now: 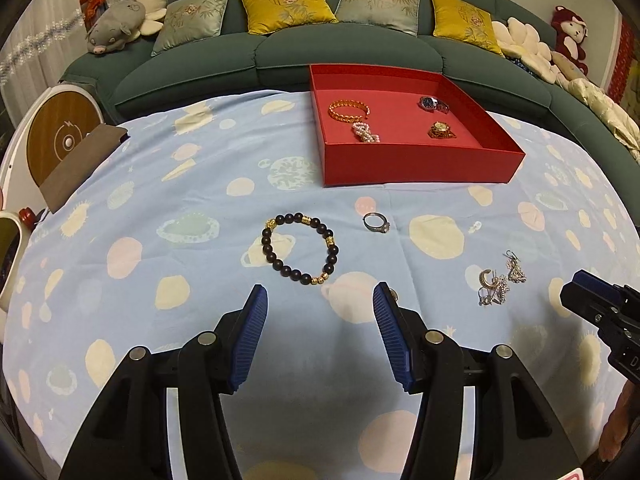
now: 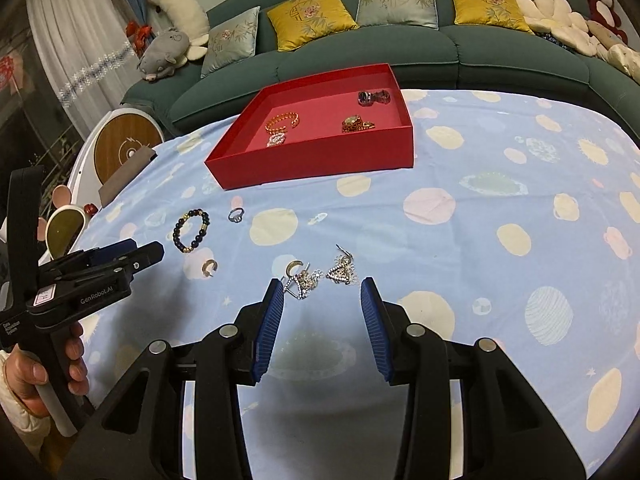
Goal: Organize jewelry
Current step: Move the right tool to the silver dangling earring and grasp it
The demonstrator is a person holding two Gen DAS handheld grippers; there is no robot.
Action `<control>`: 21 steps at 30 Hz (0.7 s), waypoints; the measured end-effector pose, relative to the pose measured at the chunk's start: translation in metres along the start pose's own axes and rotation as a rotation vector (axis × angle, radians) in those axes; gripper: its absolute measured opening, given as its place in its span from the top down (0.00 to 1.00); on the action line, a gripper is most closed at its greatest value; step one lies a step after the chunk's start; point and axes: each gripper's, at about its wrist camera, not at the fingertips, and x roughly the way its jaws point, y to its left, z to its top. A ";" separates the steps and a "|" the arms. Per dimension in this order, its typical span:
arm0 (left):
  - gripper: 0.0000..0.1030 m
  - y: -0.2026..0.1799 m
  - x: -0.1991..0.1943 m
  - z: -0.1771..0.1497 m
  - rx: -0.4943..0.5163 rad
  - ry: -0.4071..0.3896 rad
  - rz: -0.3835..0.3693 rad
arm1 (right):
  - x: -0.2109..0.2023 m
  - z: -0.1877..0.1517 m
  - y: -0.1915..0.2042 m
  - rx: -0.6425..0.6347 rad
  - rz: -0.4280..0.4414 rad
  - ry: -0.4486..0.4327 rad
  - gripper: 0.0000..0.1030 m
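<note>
A red tray at the table's far side holds an orange bangle, a pearl piece and two watches. On the cloth lie a dark bead bracelet, a silver ring, a loose hoop earring and a cluster of earrings. My left gripper is open and empty, just short of the bracelet. My right gripper is open and empty, just short of the earring cluster.
The table wears a blue cloth with planet prints. A green sofa with cushions runs behind it. A round white and wood device stands at the left edge. The right gripper's body shows at the right of the left wrist view.
</note>
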 end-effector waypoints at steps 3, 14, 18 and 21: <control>0.49 0.001 0.004 -0.003 -0.005 0.013 -0.004 | 0.006 -0.003 -0.002 -0.021 -0.035 0.007 0.62; 0.49 -0.010 0.018 -0.016 0.009 0.064 -0.046 | 0.036 -0.003 -0.003 -0.078 -0.101 0.030 0.62; 0.48 -0.010 0.019 -0.019 0.013 0.072 -0.051 | 0.047 -0.001 0.000 -0.093 -0.117 0.037 0.62; 0.47 -0.007 0.019 -0.020 0.010 0.076 -0.050 | 0.055 0.000 -0.001 -0.089 -0.131 0.043 0.62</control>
